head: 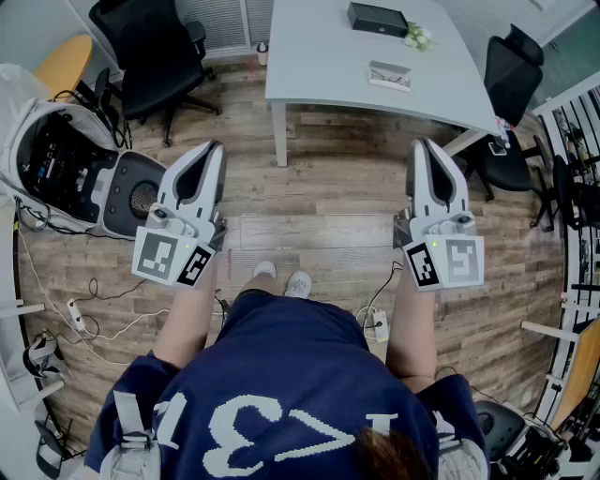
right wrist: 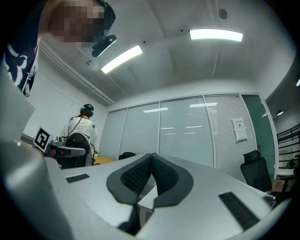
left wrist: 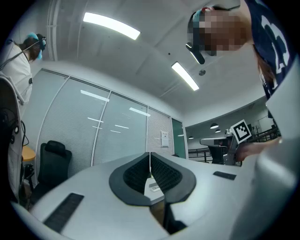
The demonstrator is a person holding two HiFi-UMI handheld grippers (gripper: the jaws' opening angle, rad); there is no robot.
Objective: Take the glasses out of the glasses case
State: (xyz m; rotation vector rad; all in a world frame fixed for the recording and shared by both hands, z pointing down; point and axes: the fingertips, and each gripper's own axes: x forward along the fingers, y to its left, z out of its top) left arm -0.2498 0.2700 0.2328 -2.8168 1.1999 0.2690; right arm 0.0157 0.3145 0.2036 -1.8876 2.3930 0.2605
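Observation:
A black oblong case (head: 378, 19) lies at the far side of the white table (head: 319, 56). A smaller flat grey-and-white item (head: 390, 75) lies nearer the table's front edge. I cannot tell which of them holds glasses. My left gripper (head: 214, 150) and right gripper (head: 424, 148) are held over the wooden floor, well short of the table and pointing toward it. Both are shut with nothing between the jaws. In the left gripper view the jaws of the left gripper (left wrist: 150, 154) meet at the tips. The right gripper (right wrist: 151, 155) looks the same in the right gripper view.
Black office chairs stand at the table's left (head: 155, 47) and right (head: 511, 80). An open white equipment case (head: 66, 169) and cables (head: 75, 314) lie on the floor at the left. Another person in white (right wrist: 80, 125) stands off to one side.

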